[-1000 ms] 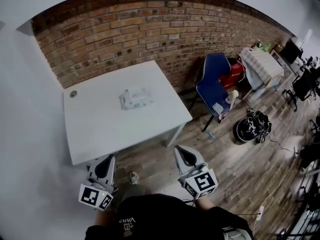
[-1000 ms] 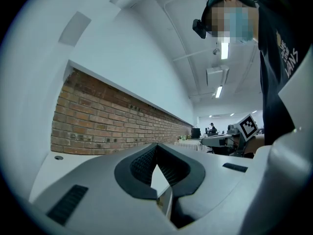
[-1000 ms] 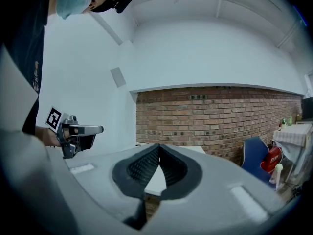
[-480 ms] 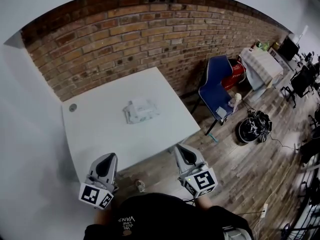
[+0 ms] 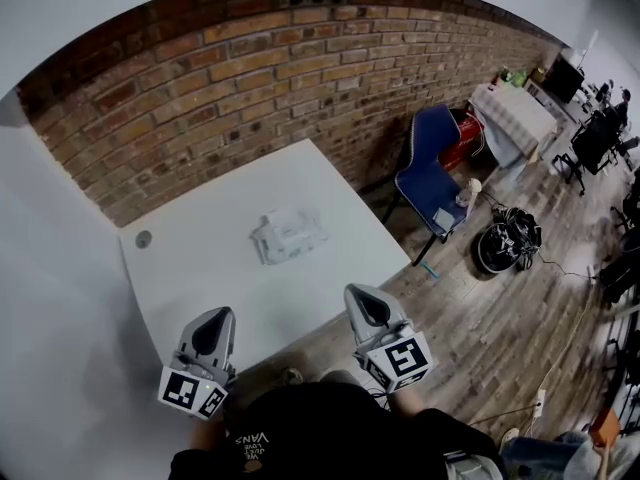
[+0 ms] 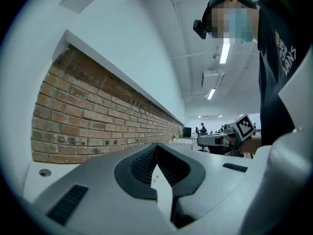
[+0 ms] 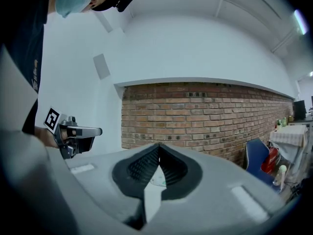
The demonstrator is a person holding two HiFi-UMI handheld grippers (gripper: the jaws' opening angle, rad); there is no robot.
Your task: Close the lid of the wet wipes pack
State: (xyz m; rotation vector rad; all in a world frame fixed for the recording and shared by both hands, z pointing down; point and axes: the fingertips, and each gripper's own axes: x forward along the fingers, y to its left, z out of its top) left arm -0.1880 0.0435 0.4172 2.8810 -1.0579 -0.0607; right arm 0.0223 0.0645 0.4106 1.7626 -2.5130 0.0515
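Two tongs are hovering by the near edge of the white table (image 5: pixel 190 278), both clenched on nothing. The left tongs (image 5: pixel 214 314) and right tongs (image 5: pixel 359 292) are pointing level toward the wet wipes pack (image 5: pixel 288 236), which is lying mid-table, well apart from them, before the brick wall (image 5: pixel 250 78).

Grey wedge-shaped left tongs (image 5: pixel 214 314) and right tongs (image 5: pixel 358 292), black ribbed pads (image 6: pixel 142 163), black-and-white marker cubes (image 5: pixel 192 392), black printed T-shirt (image 5: pixel 310 433)
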